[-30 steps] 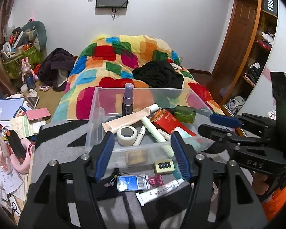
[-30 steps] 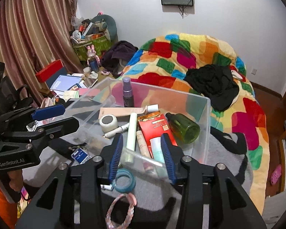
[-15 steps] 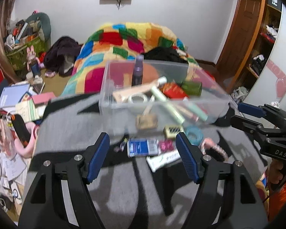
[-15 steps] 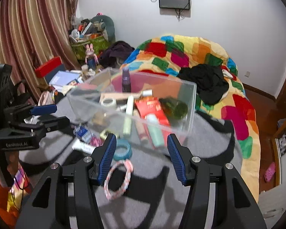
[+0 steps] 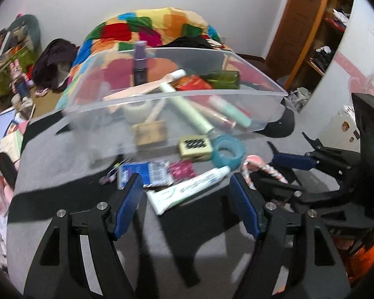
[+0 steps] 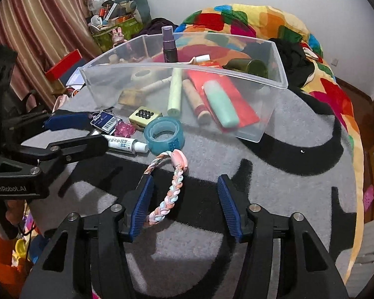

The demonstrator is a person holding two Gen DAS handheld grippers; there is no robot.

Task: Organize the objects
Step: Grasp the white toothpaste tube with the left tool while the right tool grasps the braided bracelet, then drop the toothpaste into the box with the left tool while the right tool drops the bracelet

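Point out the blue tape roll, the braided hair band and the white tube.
blue tape roll (image 6: 165, 135): right wrist view, its outer wall.
braided hair band (image 6: 173, 189): right wrist view, middle of the braid.
white tube (image 5: 188, 190): left wrist view, its printed body.

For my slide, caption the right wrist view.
Right gripper, jaws closing, straddles braided pastel headband before clear plastic bin.

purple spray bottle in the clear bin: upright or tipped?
Upright. The purple spray bottle stands on its base at the back of the clear plastic bin, cap up, while the tubes around it lie flat.
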